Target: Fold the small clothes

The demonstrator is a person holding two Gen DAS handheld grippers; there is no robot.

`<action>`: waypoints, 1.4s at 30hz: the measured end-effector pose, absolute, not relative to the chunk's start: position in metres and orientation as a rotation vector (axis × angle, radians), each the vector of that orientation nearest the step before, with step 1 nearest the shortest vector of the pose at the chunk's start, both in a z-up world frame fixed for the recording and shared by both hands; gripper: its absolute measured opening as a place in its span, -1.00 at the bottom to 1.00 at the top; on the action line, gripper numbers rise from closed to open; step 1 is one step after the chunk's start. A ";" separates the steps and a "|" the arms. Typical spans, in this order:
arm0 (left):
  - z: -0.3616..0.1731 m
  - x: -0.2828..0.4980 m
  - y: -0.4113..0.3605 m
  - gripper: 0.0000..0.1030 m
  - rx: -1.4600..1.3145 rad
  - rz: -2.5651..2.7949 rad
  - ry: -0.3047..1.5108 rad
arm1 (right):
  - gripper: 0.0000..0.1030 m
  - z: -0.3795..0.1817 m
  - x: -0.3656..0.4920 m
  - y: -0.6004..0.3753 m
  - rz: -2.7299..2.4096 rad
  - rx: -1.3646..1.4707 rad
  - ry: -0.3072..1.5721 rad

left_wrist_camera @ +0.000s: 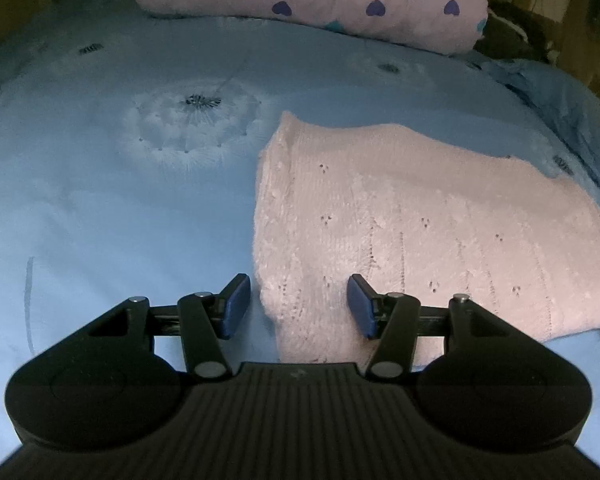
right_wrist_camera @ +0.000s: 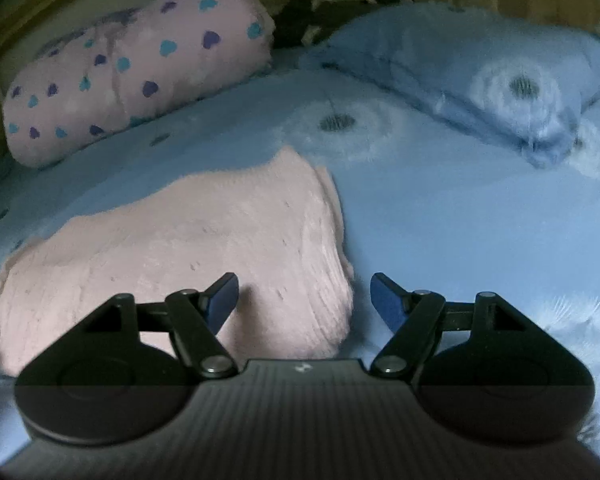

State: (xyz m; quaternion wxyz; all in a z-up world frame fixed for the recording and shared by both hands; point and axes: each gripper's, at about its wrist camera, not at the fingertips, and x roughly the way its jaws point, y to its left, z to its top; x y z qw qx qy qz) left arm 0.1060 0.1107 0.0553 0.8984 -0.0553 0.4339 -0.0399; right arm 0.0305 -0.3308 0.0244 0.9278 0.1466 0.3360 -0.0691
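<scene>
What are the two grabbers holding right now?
Nothing. The left hand-held gripper and the right hand-held gripper both stand open above the pink knitted garment on the blue bedsheet, with no cloth pinched between their pads.

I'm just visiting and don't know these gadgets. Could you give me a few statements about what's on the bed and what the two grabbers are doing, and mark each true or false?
1. The pink knitted garment lies on a blue bedsheet. True.
2. The left gripper is clamped on the garment. False: its jaws stand apart, with the garment's edge lying beneath the gap and not pinched.
3. The right gripper is open. True.
4. The rolled blanket at the far side is plain white. False: it is pink with blue and purple hearts.
5. The sheet is printed with dandelion heads. True.
6. The garment hangs in the air. False: it rests flat on the bed.
</scene>
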 end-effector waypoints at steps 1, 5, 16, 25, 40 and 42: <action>0.055 0.108 0.111 0.17 -0.124 -0.083 0.903 | 0.46 0.018 0.034 -0.332 -0.147 0.322 0.716; 0.052 0.110 0.111 0.17 -0.131 -0.079 0.917 | 0.53 0.011 0.046 -0.333 -0.124 0.385 0.716; 0.049 0.108 0.108 0.18 -0.109 -0.073 0.917 | 0.79 0.003 0.063 -0.333 -0.002 0.338 0.744; 0.047 0.111 0.110 0.18 -0.127 -0.068 0.927 | 0.78 0.002 0.064 -0.335 0.062 0.503 0.685; 0.046 0.112 0.109 0.19 -0.132 -0.062 0.931 | 0.00 -0.004 0.063 -0.344 0.089 0.598 0.679; 0.046 0.112 0.109 0.19 -0.130 -0.062 0.930 | -0.13 -0.008 0.063 -0.351 0.092 0.676 0.680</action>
